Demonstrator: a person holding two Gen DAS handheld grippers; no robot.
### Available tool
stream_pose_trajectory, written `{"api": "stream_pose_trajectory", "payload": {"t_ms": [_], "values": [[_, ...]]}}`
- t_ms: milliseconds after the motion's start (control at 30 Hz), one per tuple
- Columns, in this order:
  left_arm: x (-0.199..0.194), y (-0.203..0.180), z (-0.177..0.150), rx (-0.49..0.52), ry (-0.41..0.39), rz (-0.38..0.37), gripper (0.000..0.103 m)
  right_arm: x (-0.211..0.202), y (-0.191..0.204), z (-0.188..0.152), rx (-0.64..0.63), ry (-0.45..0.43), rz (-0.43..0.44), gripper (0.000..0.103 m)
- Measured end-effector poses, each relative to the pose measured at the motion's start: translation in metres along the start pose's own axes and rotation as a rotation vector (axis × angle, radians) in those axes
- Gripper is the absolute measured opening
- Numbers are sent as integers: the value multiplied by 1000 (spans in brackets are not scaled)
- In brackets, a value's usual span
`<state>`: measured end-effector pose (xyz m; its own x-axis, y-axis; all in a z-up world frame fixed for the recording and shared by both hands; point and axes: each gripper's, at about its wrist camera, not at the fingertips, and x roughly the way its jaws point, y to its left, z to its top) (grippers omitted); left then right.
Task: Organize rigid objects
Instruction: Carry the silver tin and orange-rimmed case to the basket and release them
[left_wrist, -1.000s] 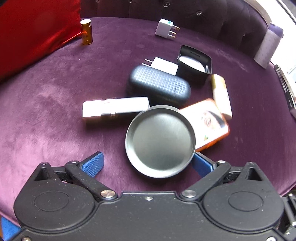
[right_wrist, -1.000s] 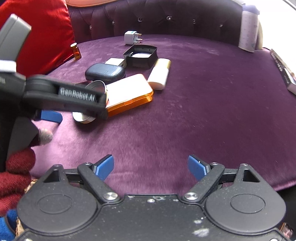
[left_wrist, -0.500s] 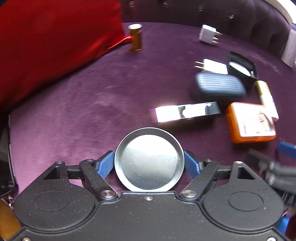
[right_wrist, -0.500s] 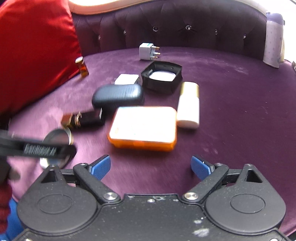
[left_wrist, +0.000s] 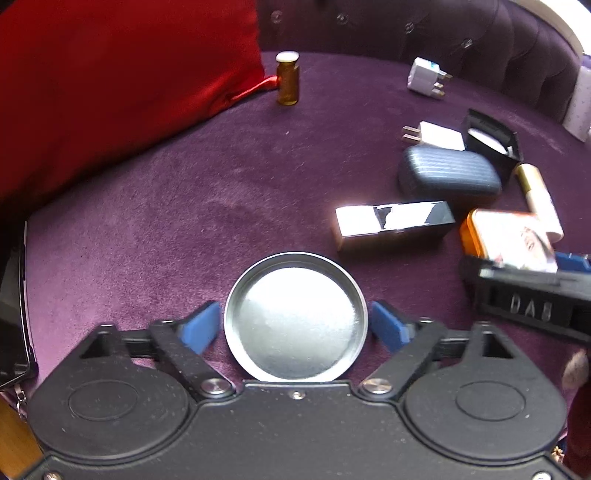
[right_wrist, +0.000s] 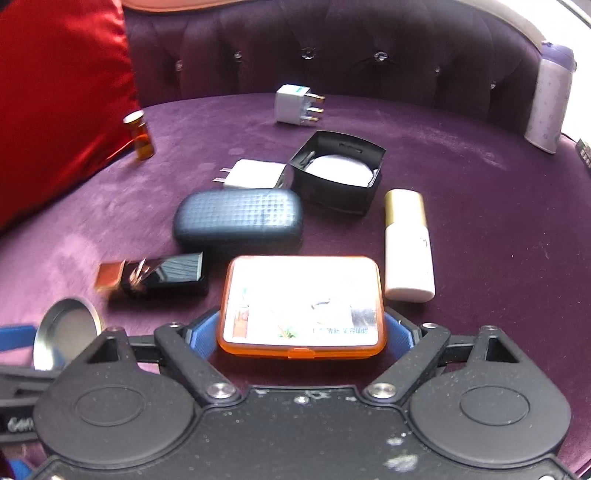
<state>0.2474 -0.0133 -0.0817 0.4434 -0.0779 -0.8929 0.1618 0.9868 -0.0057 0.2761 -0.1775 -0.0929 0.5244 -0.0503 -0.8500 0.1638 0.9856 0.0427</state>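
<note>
Two grippers are working over the purple velvet seat. Left gripper is sitting w/ its blue pads either side of the round tin lid near the seat's front edge; jaws have just been closing in, pads right at the rim, but can't tell if they're pressing. Right gripper is straddling the orange case, jaws closing too, pads just beside its short sides, contact unclear. Behind the case a dark glasses case, black box and white bottle are lying clustered mid-seat.
</note>
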Motion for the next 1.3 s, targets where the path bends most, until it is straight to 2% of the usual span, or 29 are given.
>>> {"api": "stream_pose_trajectory", "payload": {"t_ms": [133, 400, 767, 1300], "values": [[-9, -3, -8, -9, 3, -7, 73, -14, -6, -16, 23, 21, -5, 88], [-46, -6, -45, -14, 11, -35, 73, -64, -27, -67, 150, 46, 55, 89], [-115, -15, -101, 19, -15, -81, 73, -143, -35, -131, 197, 2, 103, 89], [-163, -24, -163, 31, -13, -117, 73, -216, -34, -201, 230, -8, 129, 89]]}}
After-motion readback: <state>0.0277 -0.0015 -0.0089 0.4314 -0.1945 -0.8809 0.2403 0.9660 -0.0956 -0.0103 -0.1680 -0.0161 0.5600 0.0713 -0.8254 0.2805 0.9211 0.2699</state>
